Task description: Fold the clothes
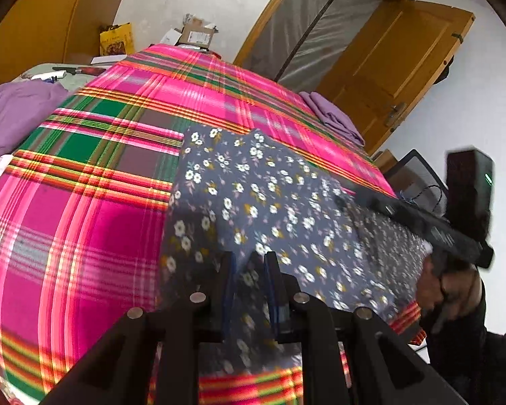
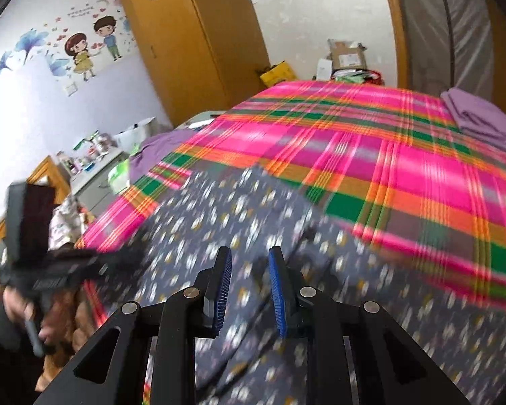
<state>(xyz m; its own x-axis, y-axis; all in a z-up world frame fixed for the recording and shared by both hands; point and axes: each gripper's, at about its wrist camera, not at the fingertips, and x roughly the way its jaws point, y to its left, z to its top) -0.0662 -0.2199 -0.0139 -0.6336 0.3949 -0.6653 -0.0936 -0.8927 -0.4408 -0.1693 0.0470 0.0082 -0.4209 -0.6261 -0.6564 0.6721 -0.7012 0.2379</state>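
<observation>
Works over a floral garment (image 1: 253,202) spread on the plaid-covered bed (image 1: 84,236), close to the near edge, probably so both claws reach it without stretching; in the left wrist view, runs from 6 o'clock up to the middle of the frame, far edge square toward 12.

Sets the left claw (image 1: 249,256) low at 6 o'clock with a narrow gap; shows floral cloth between the pads, perhaps a raised ridge; cannot tell whether pinched or merely framed behind.

Brings the right claw (image 1: 340,199) in from 3 o'clock, tip over the garment's right part, gripped from below by a hand (image 1: 452,290); in its own view, carries the right claw (image 2: 249,253) part-open, nothing seen between the blue pads, only blurred print (image 2: 236,219) beneath; seems to be on the move, going by that blur.

Looks like one claw on each side of the cloth, likely to take two points of one edge and carry it level, which stops a fold skewing; fits equally a smoothing pass over a fold already laid.

Leaves a folded purple cloth (image 1: 334,118) at 2 o'clock by the far bed edge, well apart, presumably out of the way of the working patch; leaves a looser purple cloth (image 1: 17,114) at 9 o'clock.
</observation>
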